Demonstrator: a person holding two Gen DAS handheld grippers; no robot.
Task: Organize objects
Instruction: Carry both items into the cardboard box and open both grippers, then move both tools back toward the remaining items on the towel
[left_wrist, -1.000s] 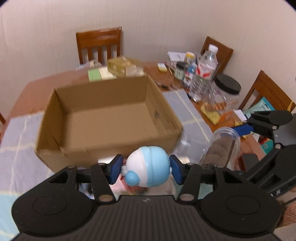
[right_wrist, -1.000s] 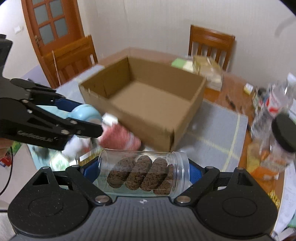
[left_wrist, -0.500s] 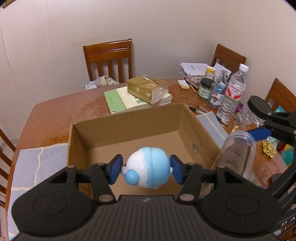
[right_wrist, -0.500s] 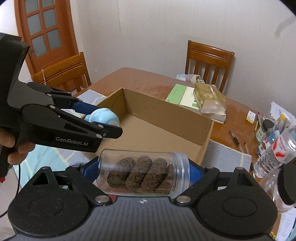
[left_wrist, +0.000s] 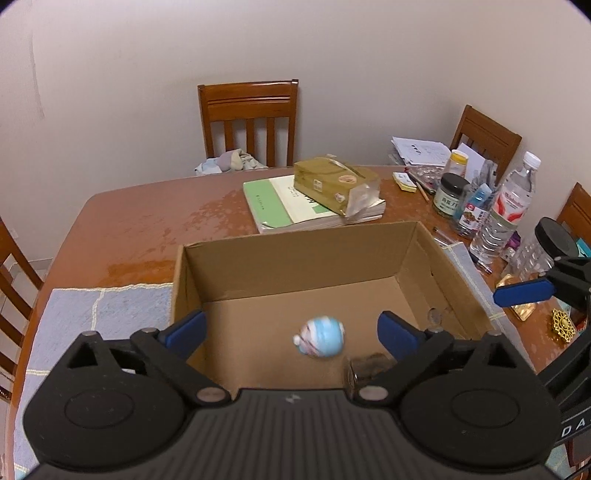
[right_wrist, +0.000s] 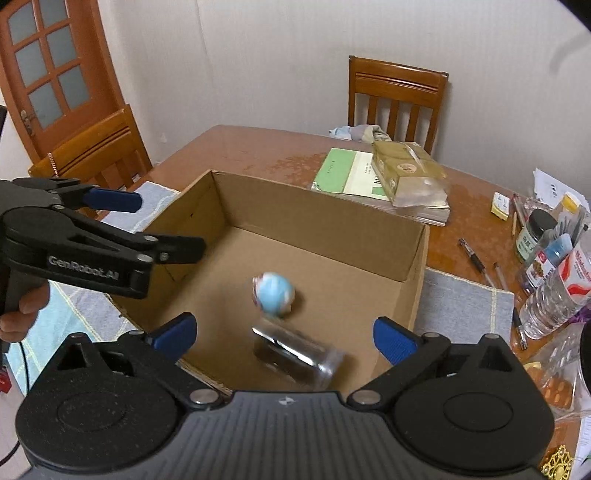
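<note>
Cardboard box (right_wrist: 402, 251) contains 1 toy (right_wrist: 274, 291), 1 jar (right_wrist: 295, 356).

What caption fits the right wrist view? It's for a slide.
Both grippers, jaws just opened, release a blue-and-white toy and a clear jar into the cardboard box.

I count one cardboard box (right_wrist: 325, 236) holding two items: one blue-and-white toy (right_wrist: 274, 291) and one clear jar of brown biscuits (right_wrist: 295, 356). On my table (left_wrist: 147, 225) I count one green book (left_wrist: 295, 206) with one tan packet (left_wrist: 332, 181) on it, one water bottle (left_wrist: 509, 206), one dark-lidded jar (left_wrist: 448, 194), one yellow-lidded jar (left_wrist: 457, 161) and three loose pens (right_wrist: 476, 258). Around it I count four wooden chairs (left_wrist: 249, 118), and over the box my two grippers, left (left_wrist: 291, 332) and right (right_wrist: 284, 334).
</note>
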